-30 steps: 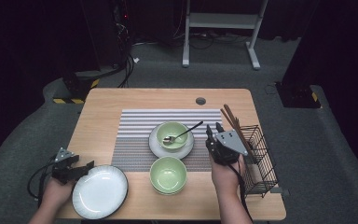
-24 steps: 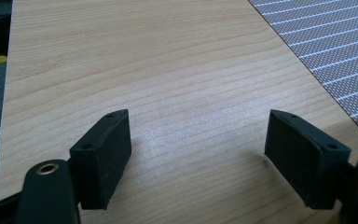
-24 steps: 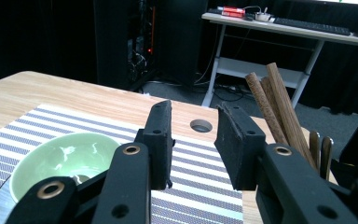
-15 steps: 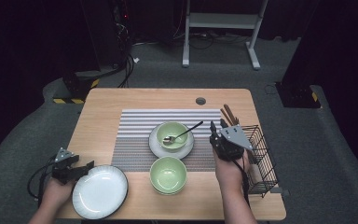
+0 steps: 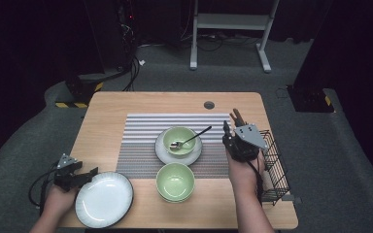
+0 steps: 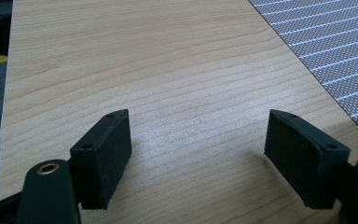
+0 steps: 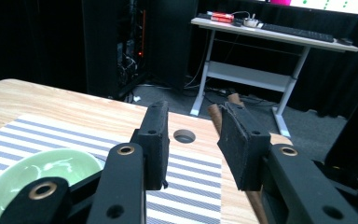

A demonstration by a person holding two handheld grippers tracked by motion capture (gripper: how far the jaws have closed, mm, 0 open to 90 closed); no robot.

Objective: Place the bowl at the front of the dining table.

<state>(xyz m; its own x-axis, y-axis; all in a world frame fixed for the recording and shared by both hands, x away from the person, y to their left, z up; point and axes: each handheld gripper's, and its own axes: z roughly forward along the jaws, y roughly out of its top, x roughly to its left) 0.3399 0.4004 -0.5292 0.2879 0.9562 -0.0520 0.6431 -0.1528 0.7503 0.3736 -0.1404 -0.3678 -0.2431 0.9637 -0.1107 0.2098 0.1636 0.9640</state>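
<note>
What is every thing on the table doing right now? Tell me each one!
Far bowl: upright on a saucer, spoon inside.
Spoon: leaning on the bowl's rim.
Near bowl: upright, empty.
White plate: flat, empty.
Wire basket: upright at the table's right edge.
Left gripper: open, holding nothing.
Right gripper: open, jaws just been opening.

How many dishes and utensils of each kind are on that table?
Green bowls: 2
White plates: 2, one under the far bowl
Spoon: 1
Wire rack: 1
Striped mat: 1
Total: 7
</note>
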